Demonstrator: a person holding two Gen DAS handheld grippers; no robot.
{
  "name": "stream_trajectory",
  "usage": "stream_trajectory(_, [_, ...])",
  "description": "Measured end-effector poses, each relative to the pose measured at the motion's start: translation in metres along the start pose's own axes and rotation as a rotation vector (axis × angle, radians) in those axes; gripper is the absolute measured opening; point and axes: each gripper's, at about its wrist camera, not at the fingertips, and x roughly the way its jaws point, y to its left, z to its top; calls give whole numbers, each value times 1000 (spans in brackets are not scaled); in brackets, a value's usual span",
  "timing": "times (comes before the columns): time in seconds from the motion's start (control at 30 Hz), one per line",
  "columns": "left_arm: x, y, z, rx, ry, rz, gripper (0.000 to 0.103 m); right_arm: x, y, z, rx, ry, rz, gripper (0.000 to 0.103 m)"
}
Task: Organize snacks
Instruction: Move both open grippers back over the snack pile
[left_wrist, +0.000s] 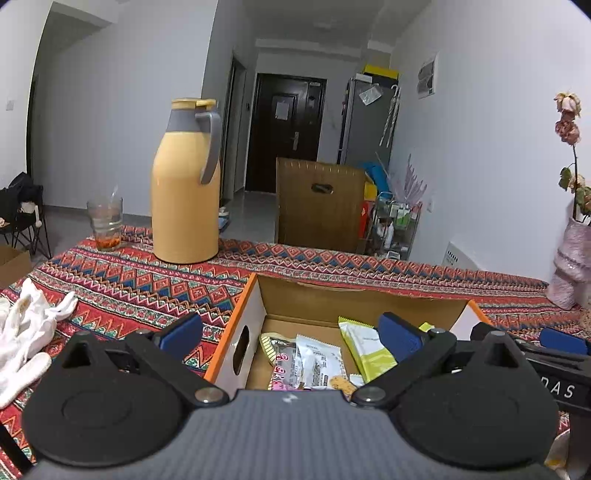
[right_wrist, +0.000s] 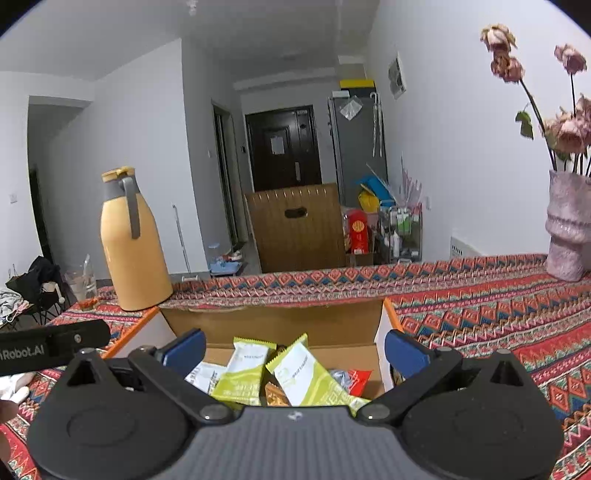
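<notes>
An open cardboard box (left_wrist: 255, 306) (right_wrist: 273, 321) with orange edges sits on the patterned tablecloth and holds several snack packets. The left wrist view shows a green-and-white packet (left_wrist: 369, 350), a white packet (left_wrist: 317, 354) and a pink one (left_wrist: 282, 373). Two green-and-white packets (right_wrist: 243, 369) (right_wrist: 310, 373) and a red wrapper (right_wrist: 356, 380) lie in it in the right wrist view. My left gripper (left_wrist: 291, 332) hovers over the box's left part, open, nothing between its blue pads. Over the box's right part my right gripper (right_wrist: 293, 349) stands open and empty too.
A yellow thermos jug (left_wrist: 184, 192) (right_wrist: 131, 251) and a glass (left_wrist: 105, 221) stand at the far left of the table. A pink vase with dried flowers (right_wrist: 569, 229) (left_wrist: 570, 266) stands at the far right. White gloves (left_wrist: 26, 332) lie on the cloth at left.
</notes>
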Motion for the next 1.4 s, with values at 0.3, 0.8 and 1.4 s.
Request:
stream_trajectory(0.3, [-36,6,-1,0,-7,-53,103,-40,3,-1,-41,-27,21,103])
stream_trajectory(0.8, [-51,43,-55,61,114,24,103,-81,-20,-53,-44,85,8,103])
stream_trajectory(1.4, [-43,48,-95,70,128,9,103,-88,-31,-93,-36,136,-42,103])
